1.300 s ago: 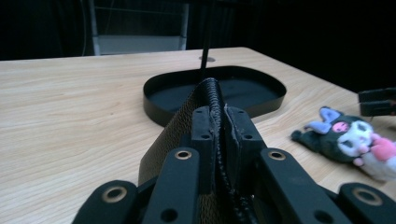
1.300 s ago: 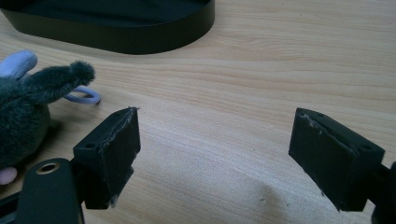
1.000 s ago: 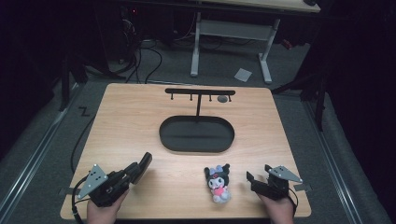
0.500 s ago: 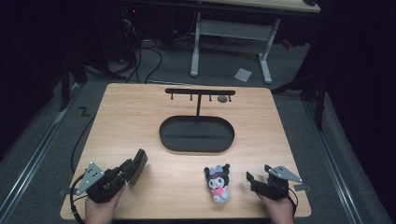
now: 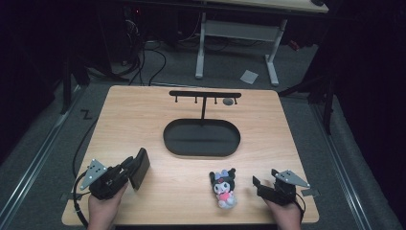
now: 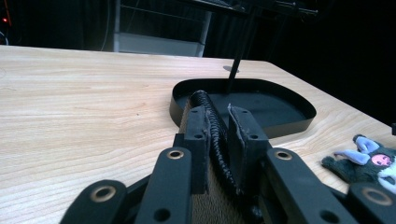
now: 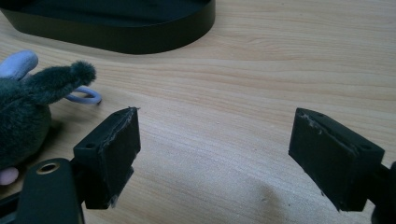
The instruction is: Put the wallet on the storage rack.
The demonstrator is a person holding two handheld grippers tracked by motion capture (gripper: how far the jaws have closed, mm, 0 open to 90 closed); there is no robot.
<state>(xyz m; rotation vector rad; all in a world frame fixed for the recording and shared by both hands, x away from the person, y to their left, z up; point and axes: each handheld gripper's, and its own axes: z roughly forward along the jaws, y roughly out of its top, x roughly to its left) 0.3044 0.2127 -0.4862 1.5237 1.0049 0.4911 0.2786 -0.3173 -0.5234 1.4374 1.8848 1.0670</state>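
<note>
Shifting right: left gripper, clamped pouch.

1. A light wooden table takes up the middle of the high view, on grey carpeted floor.
2. A black oval tray lies at the centre of the table, with a thin post rising from its far side to a crossbar.
3. A small dark plush toy with a pink front lies at the lower right of centre, near the table's bottom edge.
</note>
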